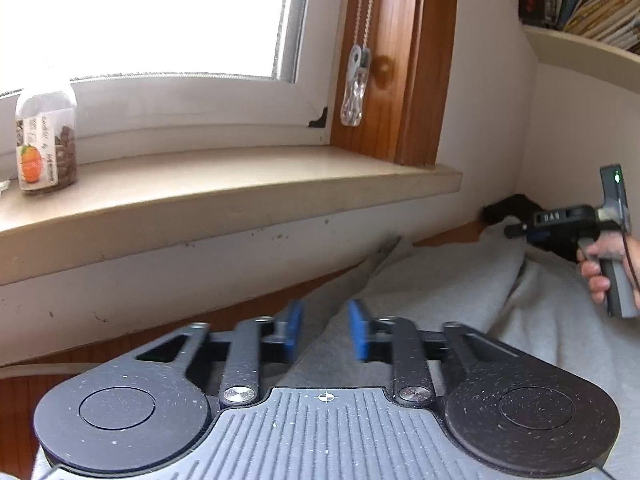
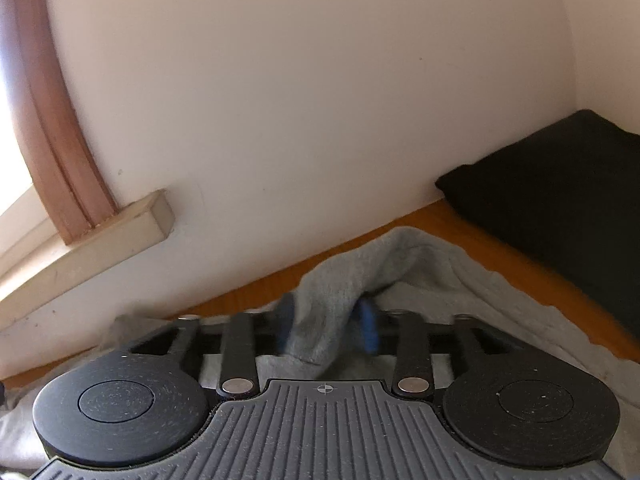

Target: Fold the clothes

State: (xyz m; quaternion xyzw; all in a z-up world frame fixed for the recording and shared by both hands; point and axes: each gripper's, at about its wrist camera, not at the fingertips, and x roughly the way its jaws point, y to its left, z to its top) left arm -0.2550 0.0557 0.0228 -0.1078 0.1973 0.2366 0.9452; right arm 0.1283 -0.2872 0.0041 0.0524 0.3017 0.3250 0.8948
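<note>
A white wall ran behind a wooden table, with a bright window above a pale sill on the left and a brown wooden frame at the window's right edge. A clear plastic bottle with an orange on its label stood on the left part of the sill, and a pull cord with a clear handle hung in front of the frame. High on the far right, a shelf held a row of books.

A grey garment lay rumpled across the table, spreading from the near side to the wall. In the far right corner sat a folded black cloth, apart from the grey fabric with a strip of bare wood between them.

The left gripper hovered low over the near part of the garment with its blue pads spread apart and nothing between them; grey cloth showed below the gap, and whether the pads touched it could not be told.

The right gripper had its jaws drawn in on a raised fold of the grey garment, the cloth bunched between the blue pads and pulled up into a ridge just ahead of them. From the left wrist view, that same tool appeared on the far right, held by a hand wrapped around its grey handle, with a small green light on its upper part.
</note>
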